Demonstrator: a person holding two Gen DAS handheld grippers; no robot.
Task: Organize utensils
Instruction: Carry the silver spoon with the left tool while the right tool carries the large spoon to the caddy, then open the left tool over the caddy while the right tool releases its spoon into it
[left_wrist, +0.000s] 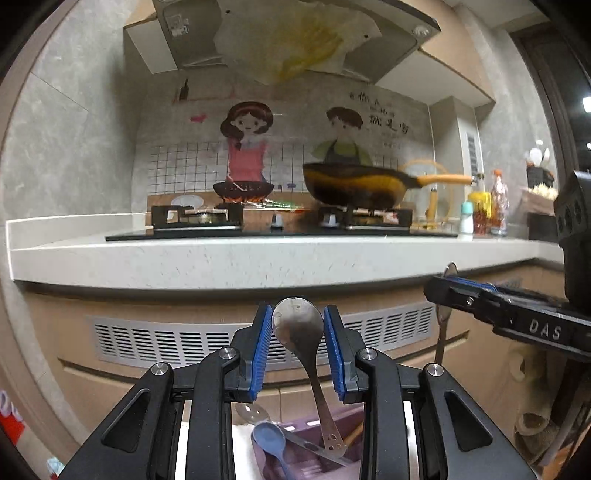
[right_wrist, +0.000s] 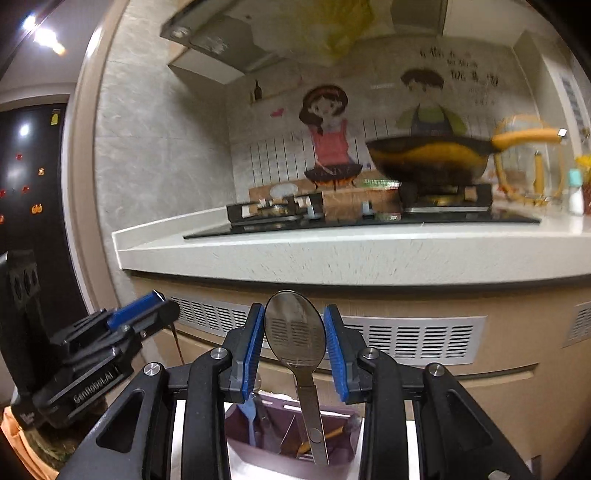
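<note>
1. Nearest the lens, the left claw (left_wrist: 298, 345) pinches the bowl of a steel spoon (left_wrist: 300, 332), handle hanging; the right claw (right_wrist: 294, 345) grips a second steel spoon (right_wrist: 295, 334) likewise.
2. Below both, a purple organizer tray (right_wrist: 258, 435) holds a blue plastic spoon (left_wrist: 271, 439); both spoons appear lifted clear, mid-transfer.
3. Beyond, the counter (left_wrist: 258, 258) and wok (left_wrist: 354, 184); next, likely, each spoon needs lowering into its compartment.

Two steel spoons (left_wrist: 297, 326) (right_wrist: 294, 334) stand bowl-up, handles hanging over the purple utensil holder (right_wrist: 288, 448).

Blue ribbed fingers (left_wrist: 258, 350), steel spoons (left_wrist: 297, 325), purple caddy (right_wrist: 258, 439).
</note>
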